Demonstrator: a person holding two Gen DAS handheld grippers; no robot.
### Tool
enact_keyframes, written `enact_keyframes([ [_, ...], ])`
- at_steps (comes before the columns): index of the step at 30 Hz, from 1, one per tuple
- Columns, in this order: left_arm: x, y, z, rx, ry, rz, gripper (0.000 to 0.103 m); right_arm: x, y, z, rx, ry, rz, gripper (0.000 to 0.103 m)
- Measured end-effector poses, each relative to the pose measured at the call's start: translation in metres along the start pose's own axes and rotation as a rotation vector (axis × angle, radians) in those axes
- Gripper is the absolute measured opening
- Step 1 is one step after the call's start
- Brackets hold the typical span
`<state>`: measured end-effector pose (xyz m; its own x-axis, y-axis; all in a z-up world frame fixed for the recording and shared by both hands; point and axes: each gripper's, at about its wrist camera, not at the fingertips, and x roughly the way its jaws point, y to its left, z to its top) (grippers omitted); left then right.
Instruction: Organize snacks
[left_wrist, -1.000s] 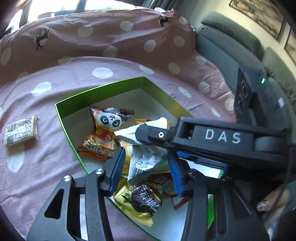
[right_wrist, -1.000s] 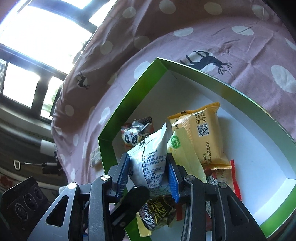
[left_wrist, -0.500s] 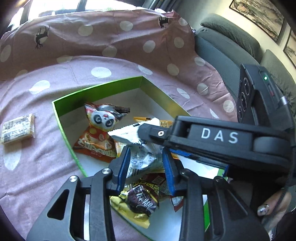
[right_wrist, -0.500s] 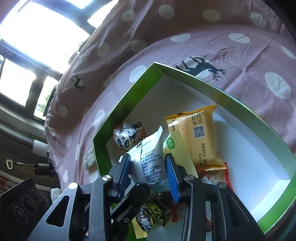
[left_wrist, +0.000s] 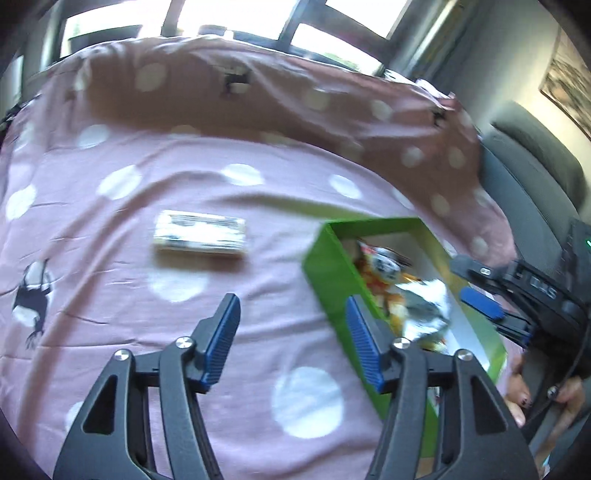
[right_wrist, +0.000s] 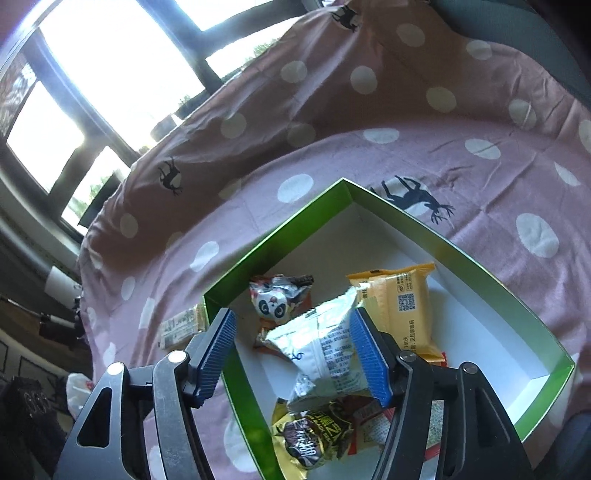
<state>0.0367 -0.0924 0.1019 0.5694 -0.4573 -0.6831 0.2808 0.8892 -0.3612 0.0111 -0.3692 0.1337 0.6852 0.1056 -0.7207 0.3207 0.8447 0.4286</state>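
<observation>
My left gripper (left_wrist: 291, 314) hangs over the pink dotted cloth (left_wrist: 110, 295), its jaws opening with nothing between them. A pale wrapped snack bar (left_wrist: 199, 236) lies on the cloth beyond it. The green box (left_wrist: 325, 258) is just to its right. My right gripper (right_wrist: 291, 325) is above the green box (right_wrist: 277, 240), its jaws opening. A silver packet (right_wrist: 321, 350) lies between them, leaning toward the right pad (right_wrist: 369, 354), with the left pad well clear. A panda packet (right_wrist: 277, 302), a yellow packet (right_wrist: 402, 306) and a dark chocolate packet (right_wrist: 314, 439) lie in the box.
The cloth covers a raised back edge (left_wrist: 258, 92) under bright windows. A grey sofa (left_wrist: 528, 177) stands to the right. A person's fingers (left_wrist: 517, 387) show at the lower right. The snack bar (right_wrist: 181, 325) lies just outside the box's left wall.
Both grippers let go of the silver packet, which now lies in the box. The left gripper swung left out of the box over the cloth. The right gripper rose a little.
</observation>
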Motion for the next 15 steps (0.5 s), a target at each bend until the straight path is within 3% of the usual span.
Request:
enact_keyframes([
  [4, -0.008, 0.028, 0.003, -0.047, -0.019, 0.052, 0.078, 0.002, 0.024, -0.004, -0.076, -0.004, 0.013, 0.075],
  [7, -0.016, 0.049, 0.001, -0.084, -0.037, 0.095, 0.083, 0.010, 0.042, -0.009, -0.121, 0.024, 0.022, 0.076],
  [11, -0.011, 0.077, 0.007, -0.144, -0.037, 0.123, 0.085, 0.024, 0.075, -0.015, -0.189, 0.078, 0.074, 0.078],
  [15, 0.005, 0.098, 0.015, -0.190, -0.013, 0.132, 0.085, 0.057, 0.116, -0.014, -0.227, 0.189, 0.138, 0.078],
])
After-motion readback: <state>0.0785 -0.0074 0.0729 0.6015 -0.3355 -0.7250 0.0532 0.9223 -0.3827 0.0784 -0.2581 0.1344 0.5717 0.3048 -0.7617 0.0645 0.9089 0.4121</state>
